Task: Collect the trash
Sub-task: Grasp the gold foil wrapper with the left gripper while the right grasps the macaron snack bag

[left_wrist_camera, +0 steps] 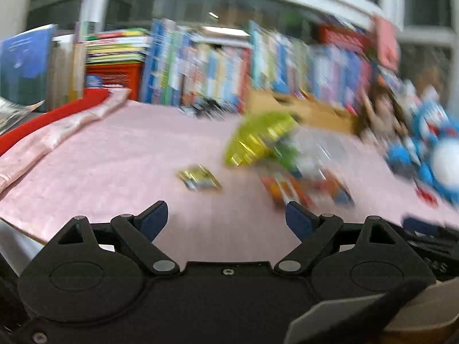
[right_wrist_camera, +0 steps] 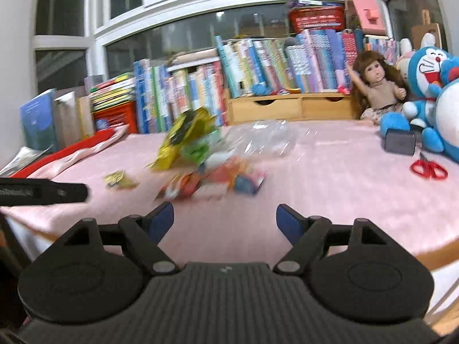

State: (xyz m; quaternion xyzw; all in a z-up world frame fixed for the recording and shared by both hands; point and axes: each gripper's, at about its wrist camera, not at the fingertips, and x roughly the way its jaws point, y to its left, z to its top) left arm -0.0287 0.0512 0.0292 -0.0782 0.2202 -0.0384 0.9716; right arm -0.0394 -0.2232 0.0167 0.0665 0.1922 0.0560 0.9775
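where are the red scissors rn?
Right wrist view only: the red scissors lie flat on the pink tablecloth at far right, just in front of the dark grey box and the blue plush toy.

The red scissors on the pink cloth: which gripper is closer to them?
Right. The red scissors lie ahead and to the right of the right gripper. The left gripper is farther left; its view doesn't show them.

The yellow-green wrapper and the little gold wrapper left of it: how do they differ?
The yellow-green wrapper is much bigger than the little gold wrapper. The yellow-green one stands up crumpled and leans on the pile of other packets; the gold one lies flat and alone on the pink cloth. Both are shiny, and no tongs touch either.
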